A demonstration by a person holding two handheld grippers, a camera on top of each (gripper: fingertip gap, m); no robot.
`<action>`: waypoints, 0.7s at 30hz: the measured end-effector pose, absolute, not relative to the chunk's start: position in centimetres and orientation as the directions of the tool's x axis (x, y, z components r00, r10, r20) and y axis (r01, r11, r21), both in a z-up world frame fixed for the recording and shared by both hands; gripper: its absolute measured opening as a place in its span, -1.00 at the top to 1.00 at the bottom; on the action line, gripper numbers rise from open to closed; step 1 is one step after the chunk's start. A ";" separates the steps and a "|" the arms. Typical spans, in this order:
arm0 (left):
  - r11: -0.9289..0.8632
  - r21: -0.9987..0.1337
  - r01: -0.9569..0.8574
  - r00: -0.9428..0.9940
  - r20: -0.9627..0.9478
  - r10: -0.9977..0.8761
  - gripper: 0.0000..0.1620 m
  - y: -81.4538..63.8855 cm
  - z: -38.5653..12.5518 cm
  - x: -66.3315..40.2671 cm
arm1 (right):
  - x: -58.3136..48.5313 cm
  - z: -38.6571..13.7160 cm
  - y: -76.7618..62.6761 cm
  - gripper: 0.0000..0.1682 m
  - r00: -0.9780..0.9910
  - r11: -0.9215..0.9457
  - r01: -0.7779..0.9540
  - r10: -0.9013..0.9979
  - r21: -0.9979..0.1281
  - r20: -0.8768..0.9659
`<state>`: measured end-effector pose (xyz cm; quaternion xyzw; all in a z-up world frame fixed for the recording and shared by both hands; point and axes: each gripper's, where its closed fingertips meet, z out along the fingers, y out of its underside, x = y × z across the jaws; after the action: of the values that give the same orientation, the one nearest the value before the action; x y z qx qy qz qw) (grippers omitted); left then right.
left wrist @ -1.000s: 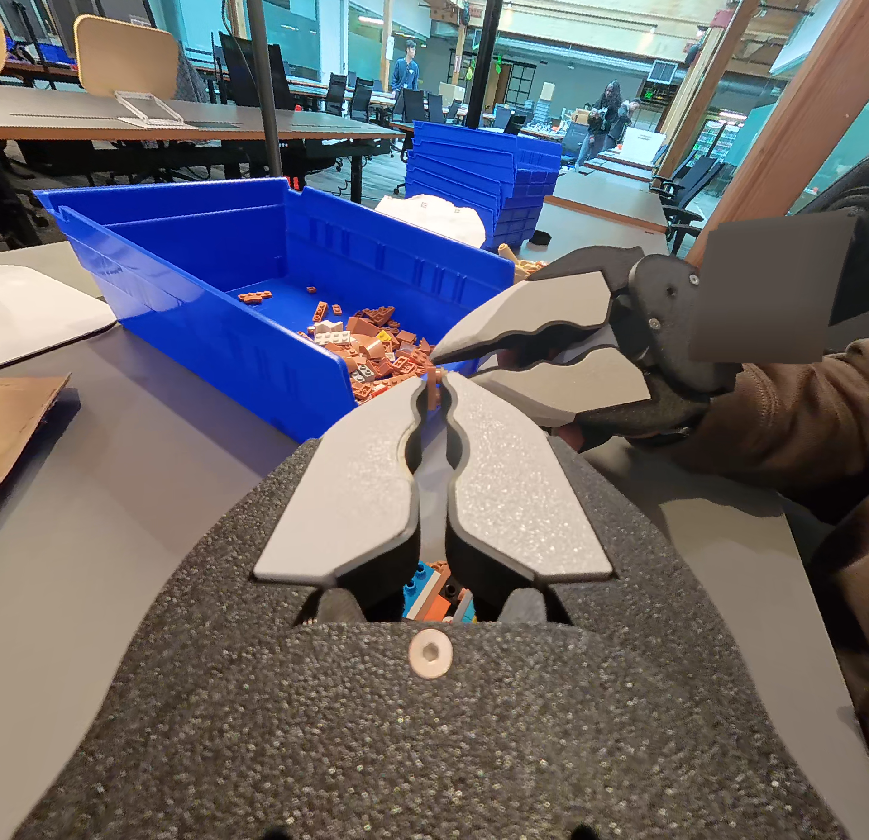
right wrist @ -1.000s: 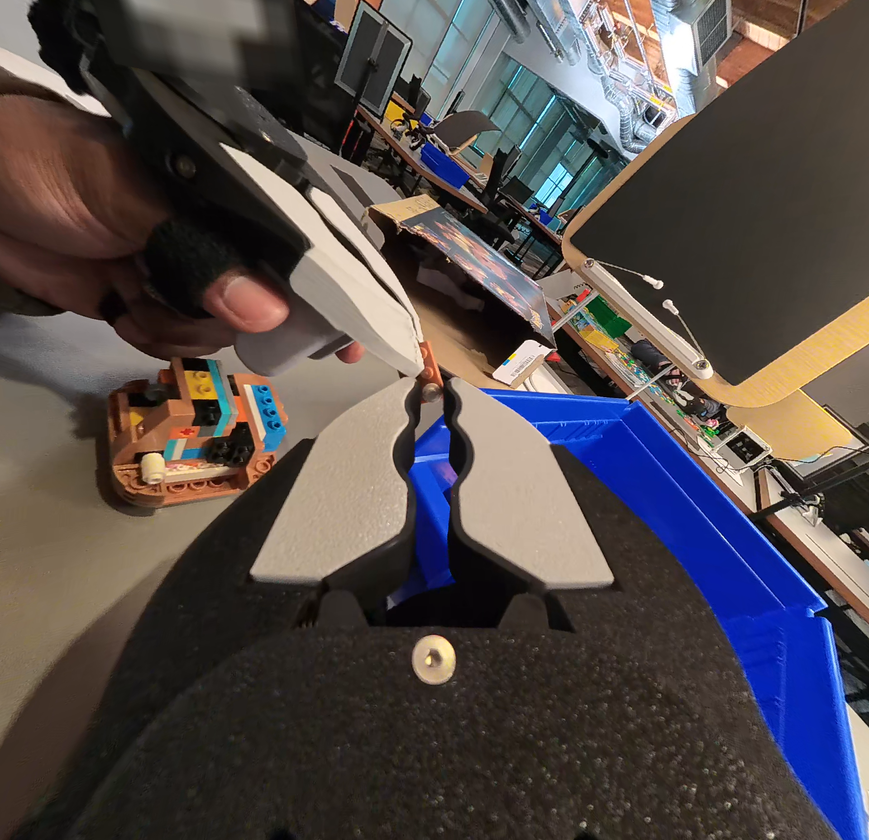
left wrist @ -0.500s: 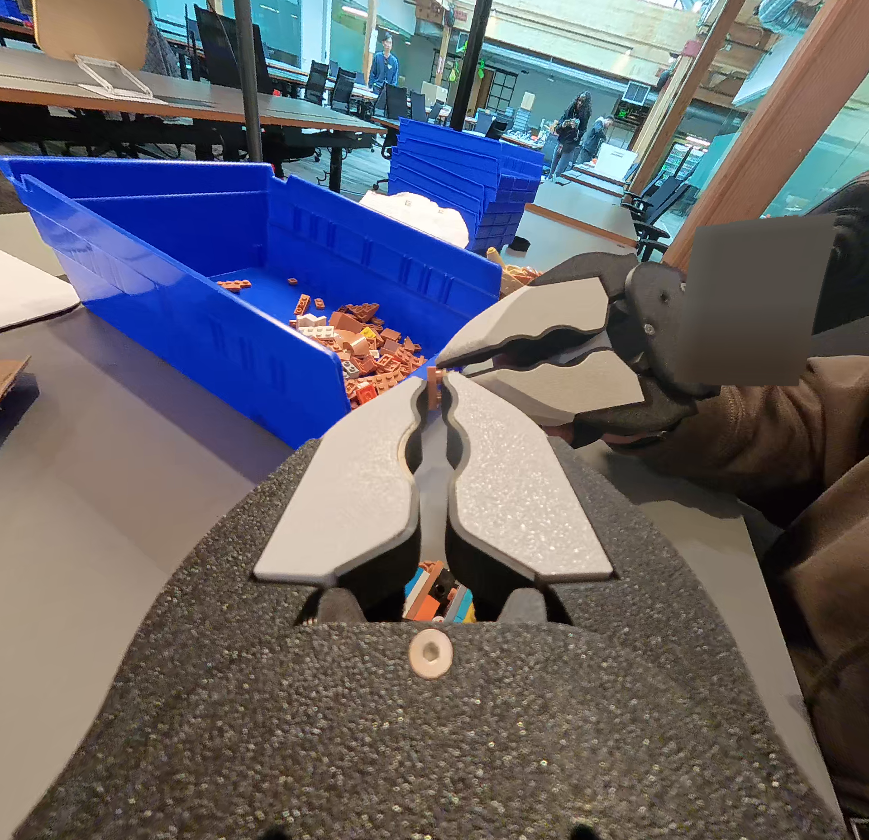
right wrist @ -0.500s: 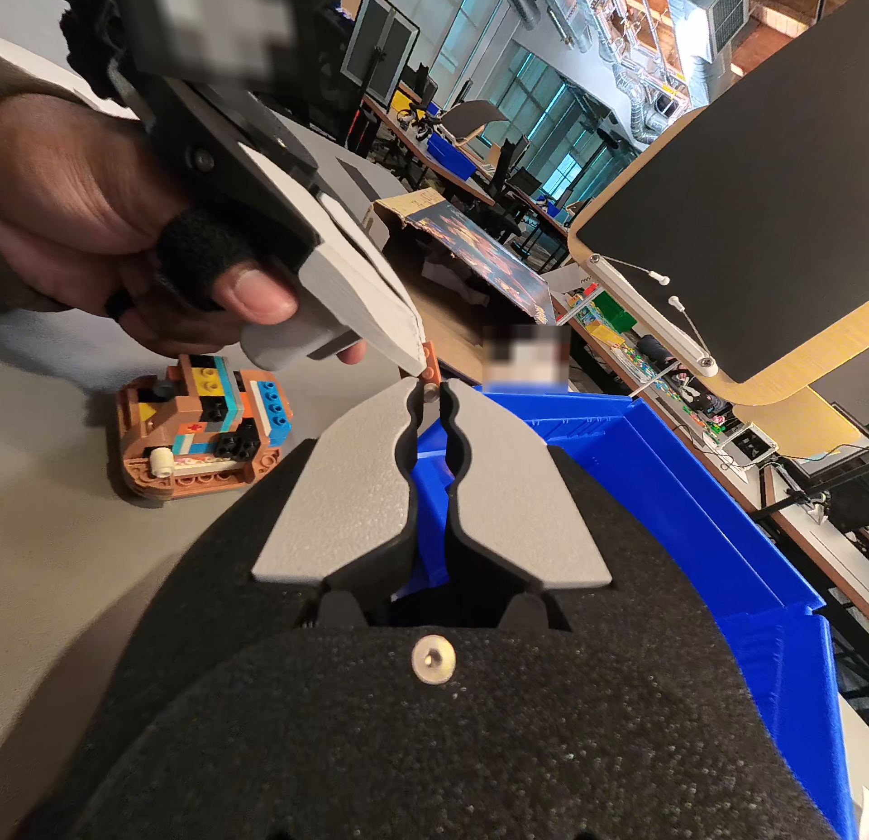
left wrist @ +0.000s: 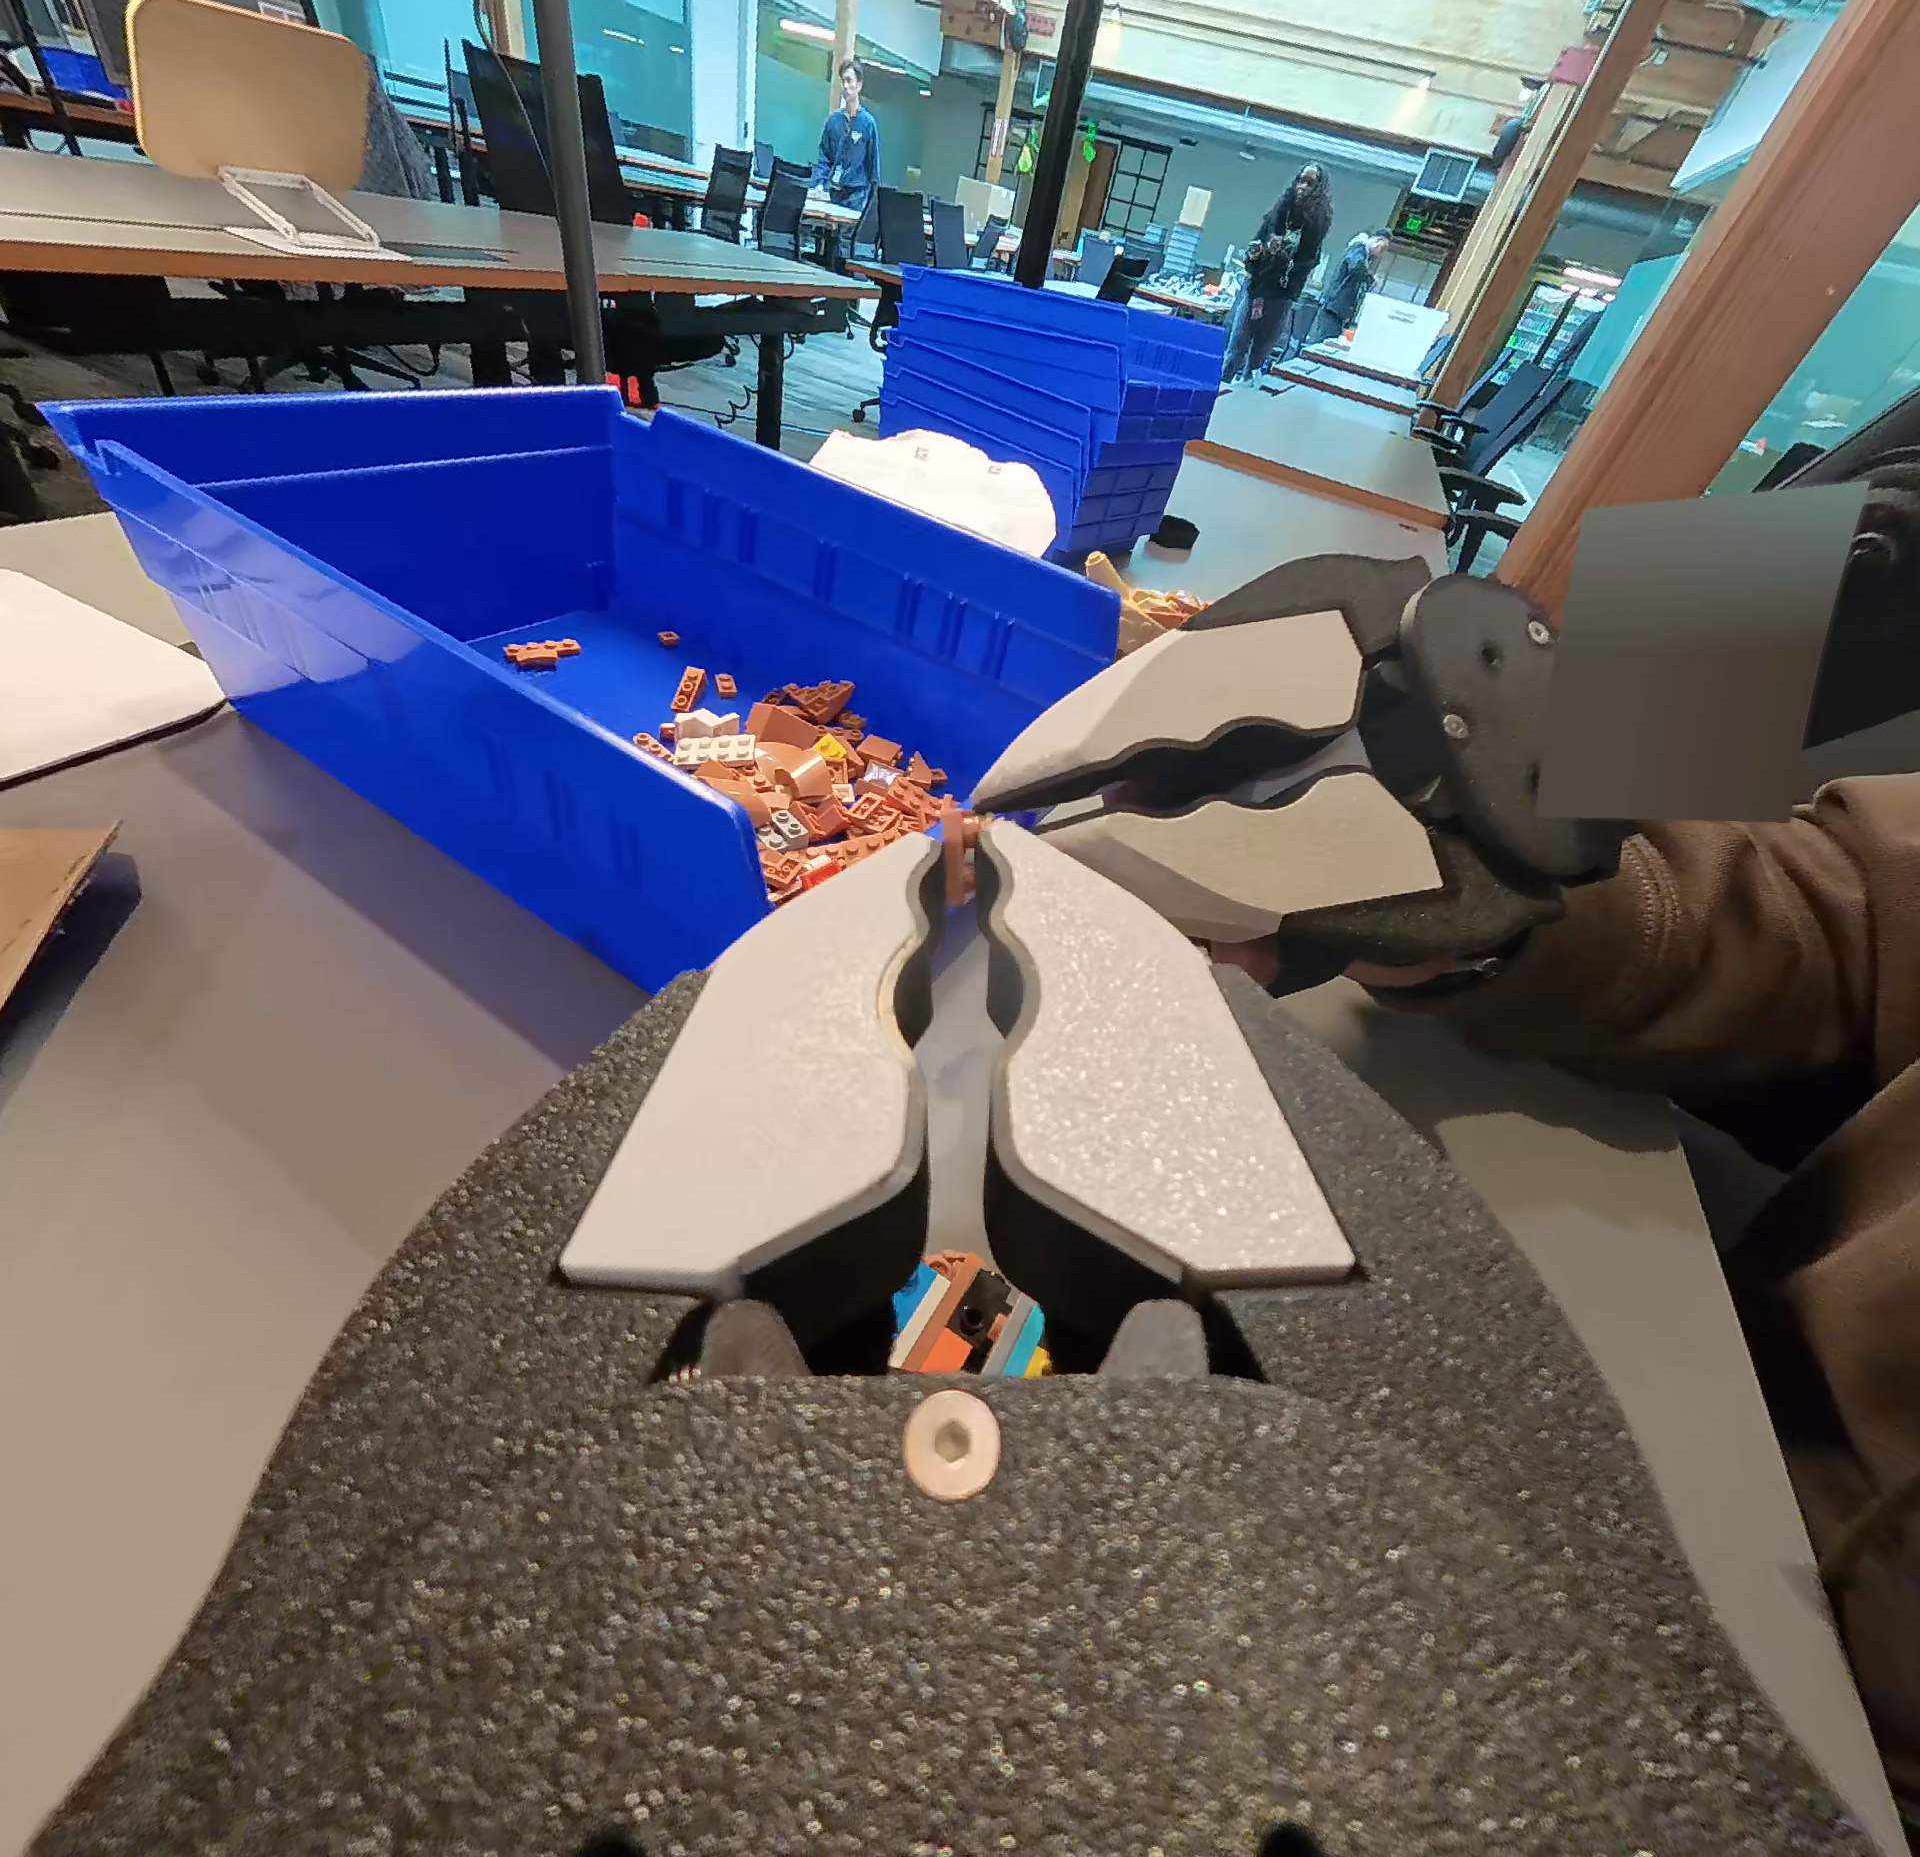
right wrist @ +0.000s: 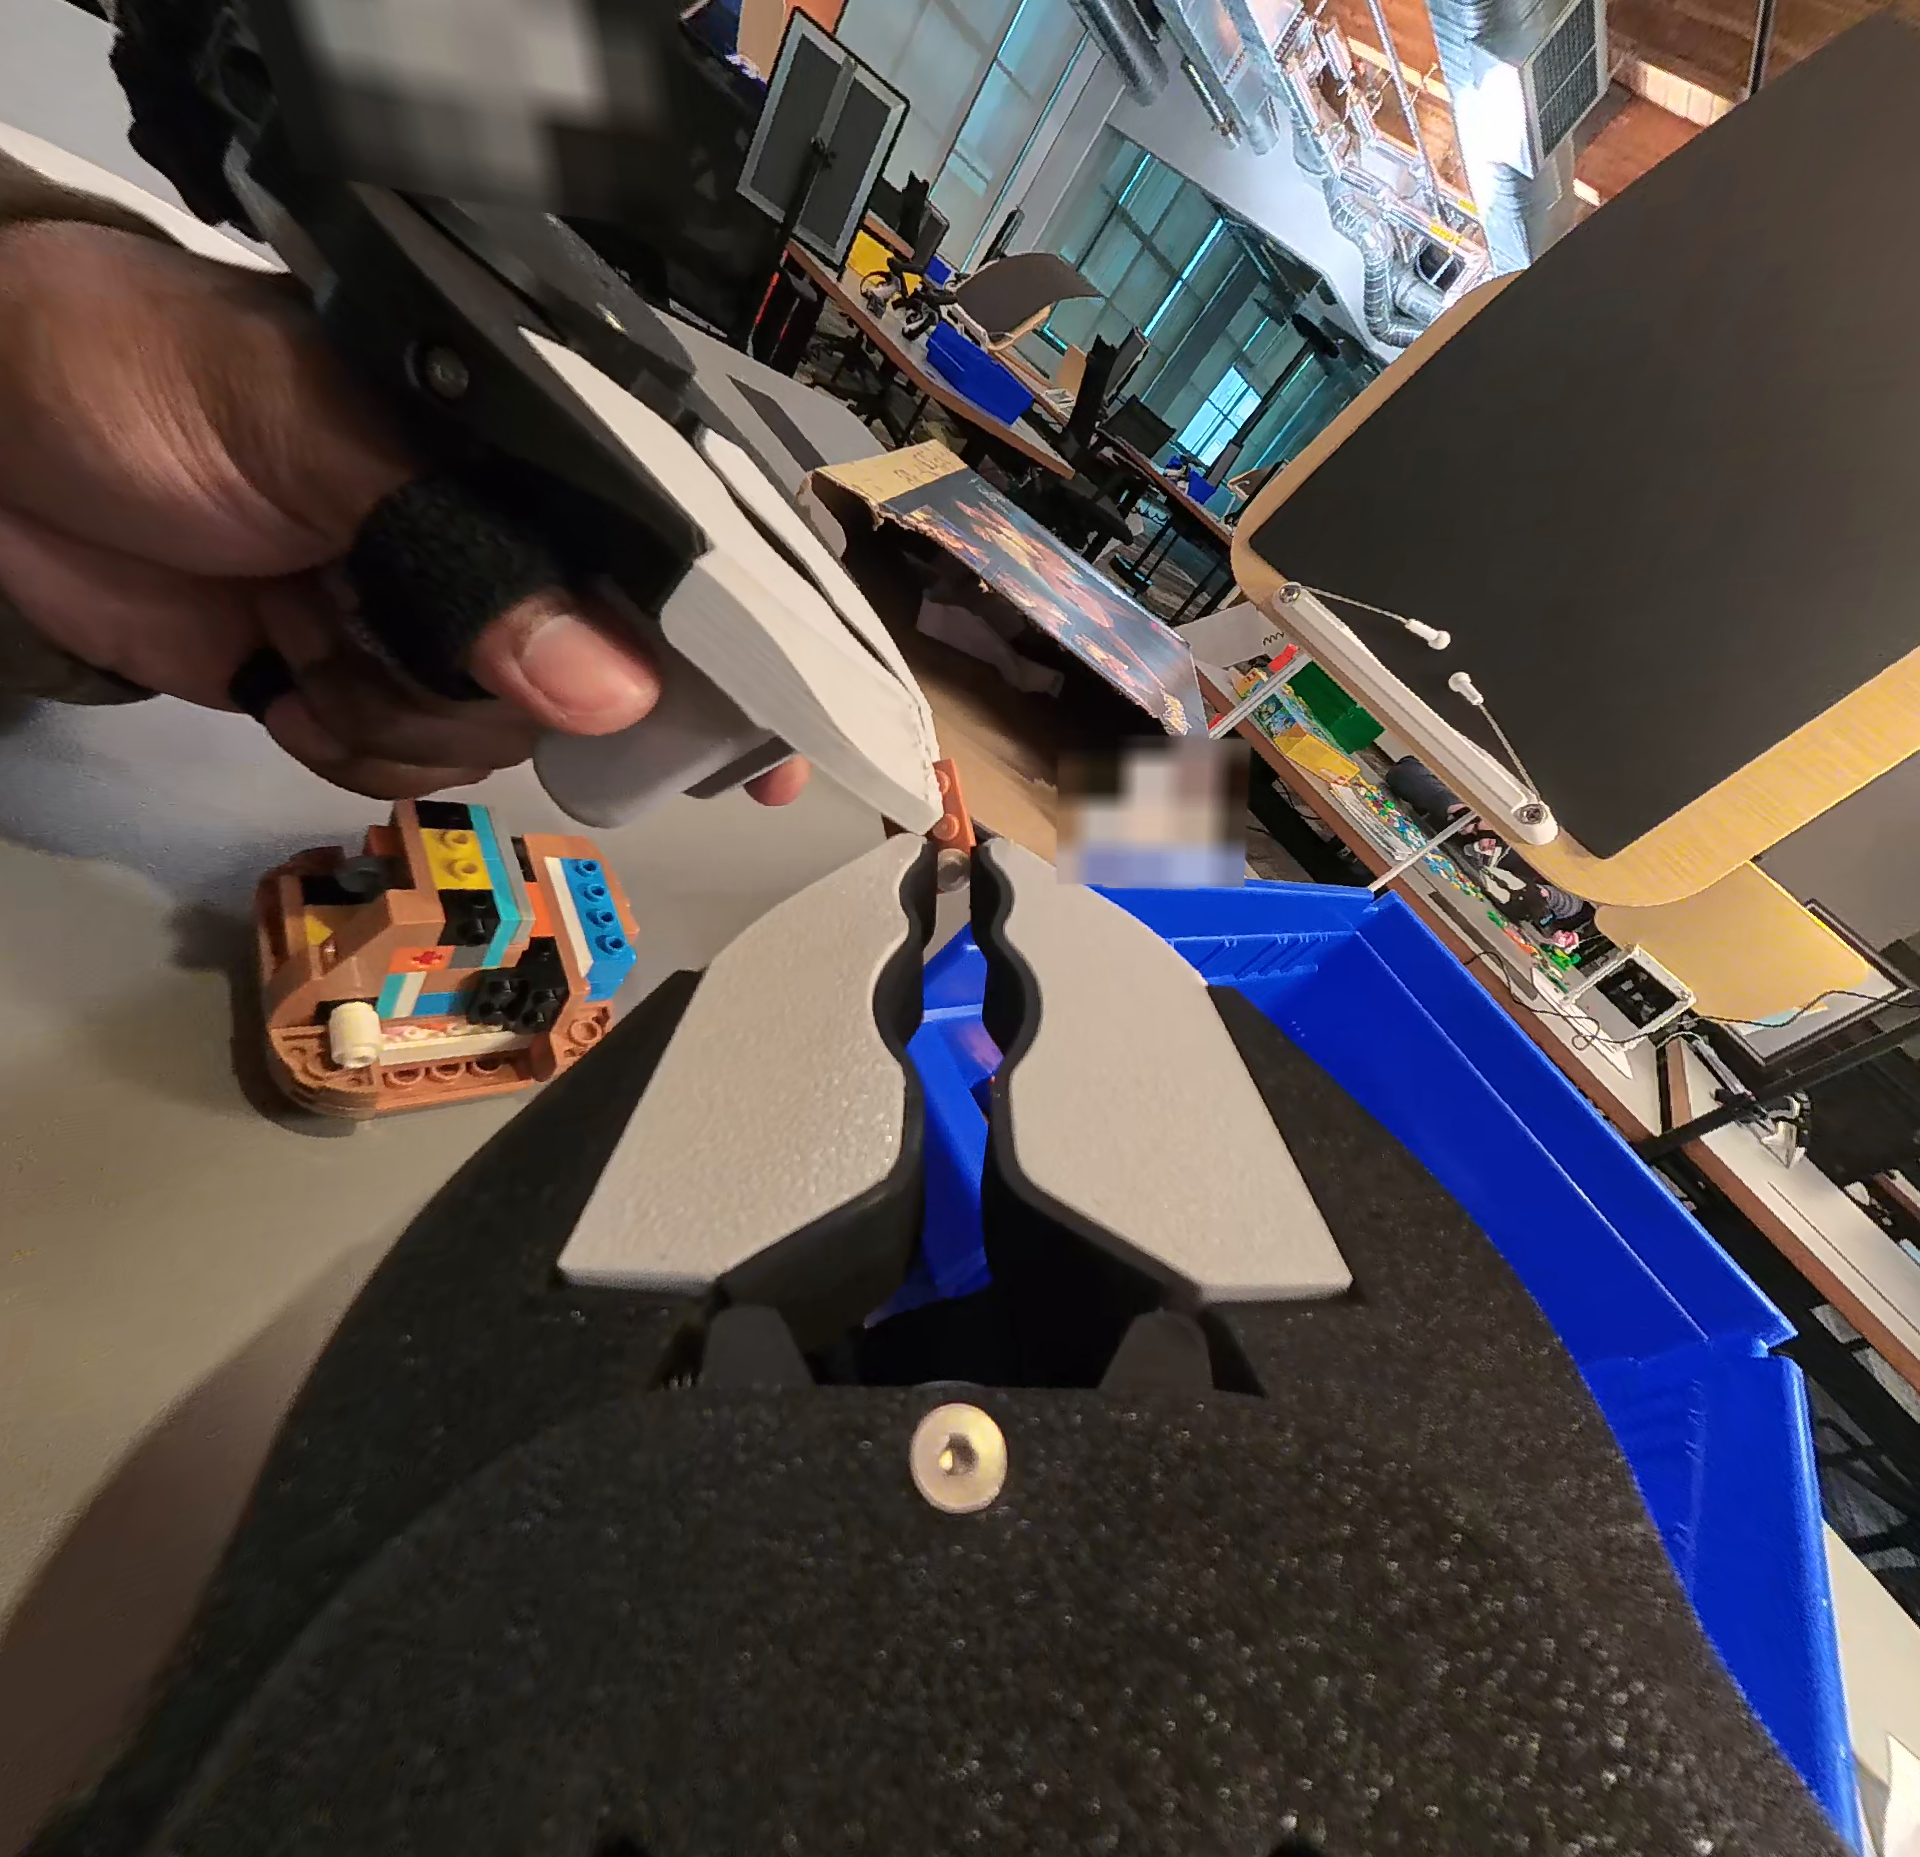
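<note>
Left wrist view — both hand-held grippers pinch brown brick over grey table; office behind.

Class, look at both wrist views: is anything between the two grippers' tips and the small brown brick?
Nothing visible. The left gripper and right gripper both pinch the brown brick at their tips, meeting above the blue bin's near corner.

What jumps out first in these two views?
Both grippers meet tip to tip on one small brown brick, the left gripper and the right gripper each pinching it above the grey table. Just behind is a blue bin with a heap of mostly brown bricks at its near end. A small multicoloured brick model sits on the table below the left gripper.
</note>
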<state>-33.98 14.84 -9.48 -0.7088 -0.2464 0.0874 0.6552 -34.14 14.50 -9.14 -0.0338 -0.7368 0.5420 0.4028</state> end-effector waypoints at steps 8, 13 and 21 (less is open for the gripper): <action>-0.026 -0.978 0.208 0.867 0.172 0.467 0.94 14.9 -9.5 -34.0 | -34.1 -9.1 14.6 0.95 -0.687 0.391 -0.380 0.488 -0.838 0.539; -0.029 -0.978 0.205 0.830 0.158 0.535 0.95 14.1 -9.6 -35.0 | -32.7 -8.0 14.2 0.96 -0.719 0.305 -0.427 0.456 -0.851 0.524; 0.114 -0.947 0.300 0.804 0.315 0.504 0.95 11.4 -8.4 -37.2 | -35.9 -7.6 16.3 0.95 -0.569 0.389 -0.385 0.614 -0.837 0.547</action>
<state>-37.16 11.40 -8.42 -0.6613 -0.3037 0.0747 0.6818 -35.85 16.34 -7.65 -0.0820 -0.6970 0.5467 0.4567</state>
